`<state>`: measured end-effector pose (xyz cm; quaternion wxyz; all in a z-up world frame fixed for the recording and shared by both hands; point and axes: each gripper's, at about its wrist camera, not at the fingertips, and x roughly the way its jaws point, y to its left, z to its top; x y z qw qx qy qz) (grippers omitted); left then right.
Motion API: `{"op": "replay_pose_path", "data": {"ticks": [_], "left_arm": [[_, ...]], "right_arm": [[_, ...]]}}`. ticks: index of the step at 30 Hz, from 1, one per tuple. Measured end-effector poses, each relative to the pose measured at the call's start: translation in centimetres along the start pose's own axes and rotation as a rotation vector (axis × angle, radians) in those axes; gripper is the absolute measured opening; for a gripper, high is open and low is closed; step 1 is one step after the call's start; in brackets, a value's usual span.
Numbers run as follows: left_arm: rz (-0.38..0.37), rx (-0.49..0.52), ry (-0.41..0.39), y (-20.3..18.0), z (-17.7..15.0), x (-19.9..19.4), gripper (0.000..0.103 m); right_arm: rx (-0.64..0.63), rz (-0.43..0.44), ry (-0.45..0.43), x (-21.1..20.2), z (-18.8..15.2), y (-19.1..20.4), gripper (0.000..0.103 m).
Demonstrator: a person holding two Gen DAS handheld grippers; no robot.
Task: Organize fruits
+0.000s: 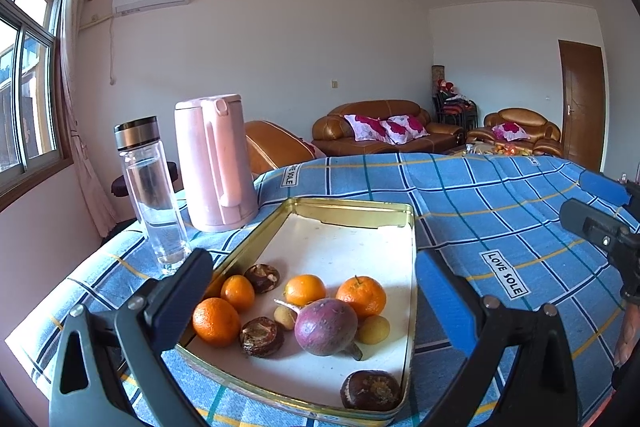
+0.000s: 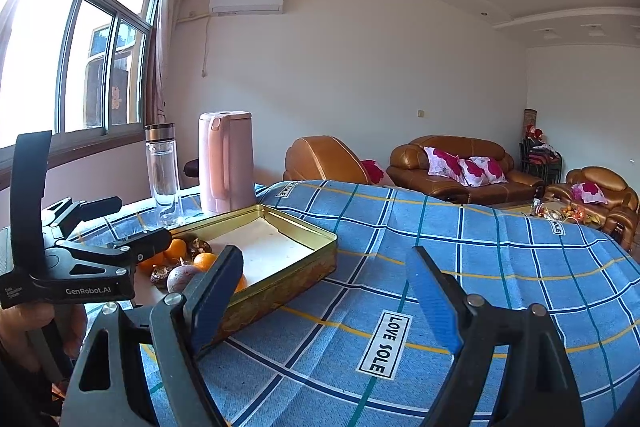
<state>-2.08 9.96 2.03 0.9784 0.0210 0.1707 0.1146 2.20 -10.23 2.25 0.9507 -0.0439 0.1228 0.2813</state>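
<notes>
A gold tin tray (image 1: 410, 267) lies on the blue checked tablecloth. Its near half holds several mandarins (image 1: 361, 295), a purple passion fruit (image 1: 326, 327), brown shrivelled fruits (image 1: 371, 390) and small yellow ones (image 1: 373, 329). My left gripper (image 1: 316, 307) is open and empty, its jaws straddling the tray's near end above the fruit. My right gripper (image 2: 324, 303) is open and empty over the cloth right of the tray (image 2: 316, 259). The right wrist view shows the left gripper (image 2: 120, 251) over the fruit; the right gripper (image 1: 600, 215) shows at the left wrist view's right edge.
A pink kettle (image 1: 216, 163) and a clear water bottle (image 1: 154, 203) with a metal cap stand behind the tray at the table's far left. The cloth (image 2: 480, 287) spreads right of the tray. Brown sofas (image 2: 456, 167) stand beyond the table.
</notes>
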Motion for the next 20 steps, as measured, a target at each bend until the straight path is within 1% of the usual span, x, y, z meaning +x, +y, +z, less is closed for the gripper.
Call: {"op": "replay_pose_path", "data": {"ticks": [9, 20], "left_arm": [[0.005, 0.018, 0.0, -0.7, 0.2, -0.2, 0.103], [-0.011, 0.021, -0.002, -1.1, 0.1, -0.2, 0.103]], "right_arm": [[0.013, -0.006, -0.006, -0.5, 0.0, -0.7, 0.084], [0.023, -0.008, 0.007, -0.4, -0.4, -1.3, 0.084]]}}
